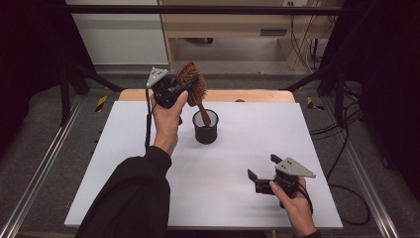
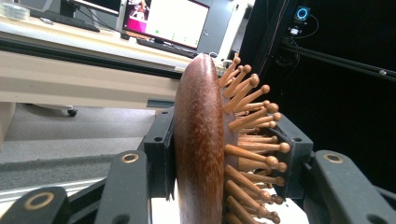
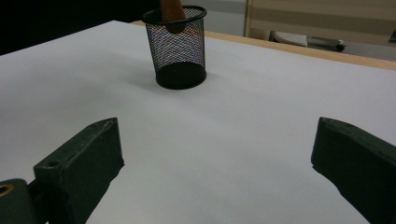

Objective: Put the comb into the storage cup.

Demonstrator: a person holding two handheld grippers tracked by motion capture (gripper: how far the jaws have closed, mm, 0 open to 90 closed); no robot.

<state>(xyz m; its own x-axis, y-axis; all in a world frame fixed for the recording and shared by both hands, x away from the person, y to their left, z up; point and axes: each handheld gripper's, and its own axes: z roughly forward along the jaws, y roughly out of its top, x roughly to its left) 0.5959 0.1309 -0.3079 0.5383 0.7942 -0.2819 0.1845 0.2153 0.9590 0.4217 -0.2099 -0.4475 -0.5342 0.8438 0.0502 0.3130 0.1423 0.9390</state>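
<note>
Dark lab room w/ desks and monitors at the back; white tabletop (image 1: 237,163) fills the middle of the high view. Black mesh cup (image 1: 205,126) stands upright near the far centre, open top up, so a long thing can drop in handle first. Wooden hairbrush (image 1: 192,87) is held above the cup, head up, handle angled down w/ its tip inside the rim, probably to stand it in the cup. Left gripper (image 1: 184,89) is raised over the far edge; its fingers (image 2: 161,149) are clenched on the brush head, one on the smooth back, the other among the bristle pins. Right gripper (image 1: 261,167) rests low, near the front right, well apart from the cup; fingers (image 3: 81,161) spread wide, released, holding nothing, prob. just waiting.
</note>
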